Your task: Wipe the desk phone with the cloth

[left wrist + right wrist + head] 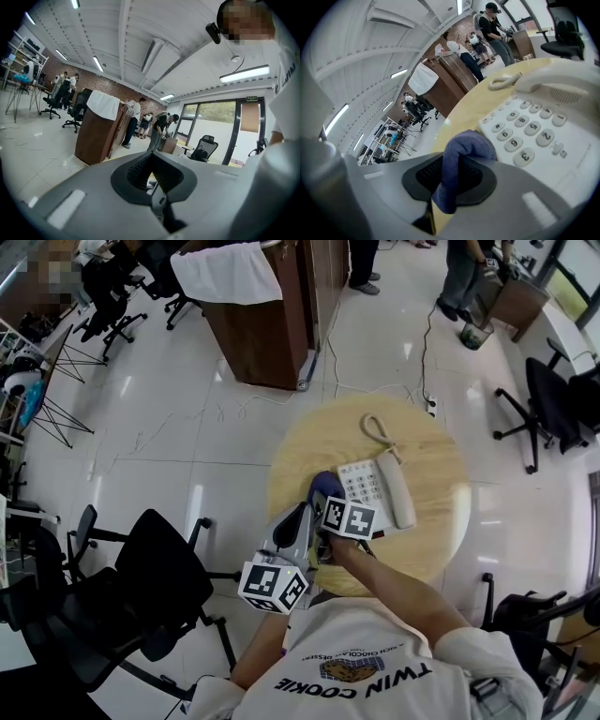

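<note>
We grip the cloth [464, 147] in the right gripper [457, 178], against the keypad edge of the desk phone [361, 486], just right of centre. The left gripper [152, 174] is closed and empty. Wiping seems barely begun; the handset [398, 488] remains.

Bright overhead strip lights [246, 73]; glare on glossy floor [197, 409]; fisheye edges, dark vignette corners.

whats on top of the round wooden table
A white desk phone with handset and coiled cord, plus a blue cloth clamped in the right gripper. The person's arm covers the table's near edge.
</note>
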`<act>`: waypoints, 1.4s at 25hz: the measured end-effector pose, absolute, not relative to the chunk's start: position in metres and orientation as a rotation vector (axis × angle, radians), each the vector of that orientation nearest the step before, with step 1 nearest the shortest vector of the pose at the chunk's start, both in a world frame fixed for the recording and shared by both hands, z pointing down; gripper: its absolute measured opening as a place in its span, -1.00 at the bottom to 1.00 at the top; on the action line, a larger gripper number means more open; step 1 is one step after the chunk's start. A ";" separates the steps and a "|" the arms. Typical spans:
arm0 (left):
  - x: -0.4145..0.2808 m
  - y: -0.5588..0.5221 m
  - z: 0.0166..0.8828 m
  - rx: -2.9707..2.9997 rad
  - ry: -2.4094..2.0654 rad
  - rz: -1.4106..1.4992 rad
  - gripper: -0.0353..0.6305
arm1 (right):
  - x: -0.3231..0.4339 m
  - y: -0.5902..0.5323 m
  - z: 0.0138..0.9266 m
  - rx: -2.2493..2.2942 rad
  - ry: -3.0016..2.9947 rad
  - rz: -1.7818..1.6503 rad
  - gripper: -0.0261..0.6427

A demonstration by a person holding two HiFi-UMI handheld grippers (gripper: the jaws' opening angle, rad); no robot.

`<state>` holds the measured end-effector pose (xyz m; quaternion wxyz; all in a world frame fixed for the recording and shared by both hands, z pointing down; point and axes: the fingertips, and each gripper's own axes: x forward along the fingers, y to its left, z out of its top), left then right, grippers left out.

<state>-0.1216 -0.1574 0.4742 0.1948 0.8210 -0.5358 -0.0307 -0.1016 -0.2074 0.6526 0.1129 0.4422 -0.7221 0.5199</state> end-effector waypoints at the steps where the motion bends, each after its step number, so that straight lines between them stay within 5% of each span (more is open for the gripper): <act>1: -0.122 -0.159 0.474 2.302 -1.500 -0.083 -0.92 | -0.102 -0.212 0.653 1.303 -2.120 1.527 -0.78; 17: -0.119 -0.158 0.481 2.280 -1.488 -0.117 -0.92 | -0.114 -0.182 0.604 1.084 -2.393 1.448 -0.75; 35: -0.050 -0.075 0.466 2.343 -1.472 -0.131 -0.93 | 0.006 -0.089 0.530 1.203 -2.664 1.030 -0.72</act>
